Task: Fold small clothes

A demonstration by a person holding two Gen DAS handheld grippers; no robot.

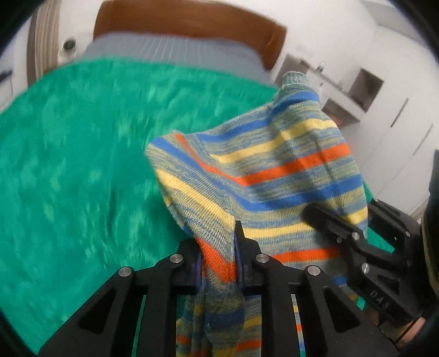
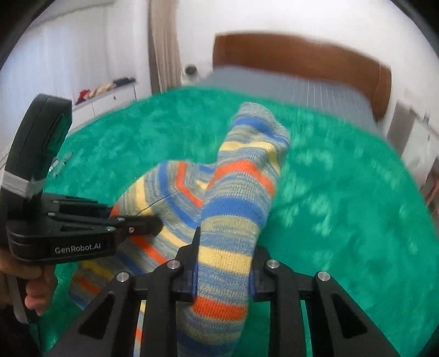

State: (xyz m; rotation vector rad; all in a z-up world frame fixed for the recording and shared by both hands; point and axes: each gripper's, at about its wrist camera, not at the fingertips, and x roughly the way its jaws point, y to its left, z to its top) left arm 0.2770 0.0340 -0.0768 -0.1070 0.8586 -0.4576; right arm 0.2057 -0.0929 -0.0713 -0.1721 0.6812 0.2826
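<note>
Striped knit garment [image 1: 263, 170], banded in blue, yellow, orange and mottled grey-green, is held up off a green fleece blanket [image 1: 82, 164] that covers the bed. Left gripper [image 1: 219, 263]: its two fingers are closed tight on a bunched fold of the knit, orange band pinched between them, with more fabric hanging below through the frame toward 6 o'clock. From that grip the cloth rises and spreads toward 1 o'clock, ending in a narrow ribbed end near the upper right of the left wrist view. Right gripper [image 2: 223, 263]: its fingers stand partly apart with a thick tube-like section of the same knit filling the gap between them, fabric pressing against both inner faces; the piece runs from 6 o'clock up to a rounded end at about 12 o'clock. In the right wrist view the left gripper enters from 9 o'clock, its tip set against the knit, with a hand [image 2: 35, 291] on its handle at lower left. In the left wrist view the right gripper comes in from 4 o'clock, one finger lying on the striped cloth. Beyond the blanket, at 12 o'clock, lie a grey striped bedsheet [image 1: 175, 52] and a brown wooden headboard [image 1: 192, 16]. Both views are motion-blurred.
</note>
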